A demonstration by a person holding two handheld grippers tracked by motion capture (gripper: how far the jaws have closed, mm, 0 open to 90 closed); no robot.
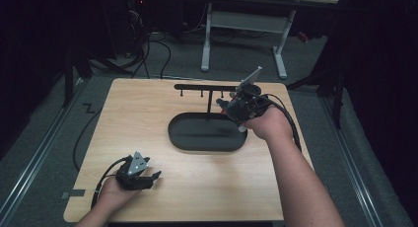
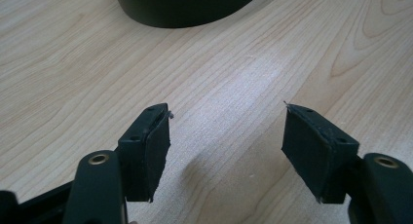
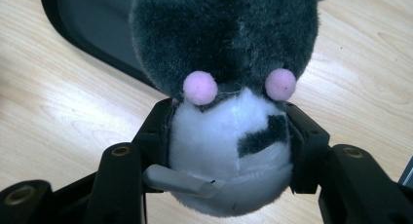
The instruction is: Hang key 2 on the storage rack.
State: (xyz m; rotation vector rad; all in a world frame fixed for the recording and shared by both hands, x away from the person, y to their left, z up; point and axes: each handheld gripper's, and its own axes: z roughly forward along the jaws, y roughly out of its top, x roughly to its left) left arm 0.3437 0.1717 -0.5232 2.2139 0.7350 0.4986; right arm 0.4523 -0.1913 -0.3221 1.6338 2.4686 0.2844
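My right gripper (image 1: 230,108) is shut on a plush toy (image 3: 229,136) with a dark grey head, pink cheek dots and a white belly. The black pads press the belly from both sides, and a small grey tag sticks out at its lower left. That gripper is held above the right end of a black oval tray (image 1: 172,133), close to the thin black hook rack (image 1: 207,87) that stands at the tray's back. My left gripper (image 1: 150,177) rests low at the table's front left. Its jaws (image 2: 226,136) stand open with only bare wood between them.
The light wooden table (image 1: 138,113) has bare room at its left and front. The tray's edge (image 2: 185,9) lies ahead of the left gripper. Beyond the table stand a white desk frame (image 1: 207,44) and cables on a grey floor.
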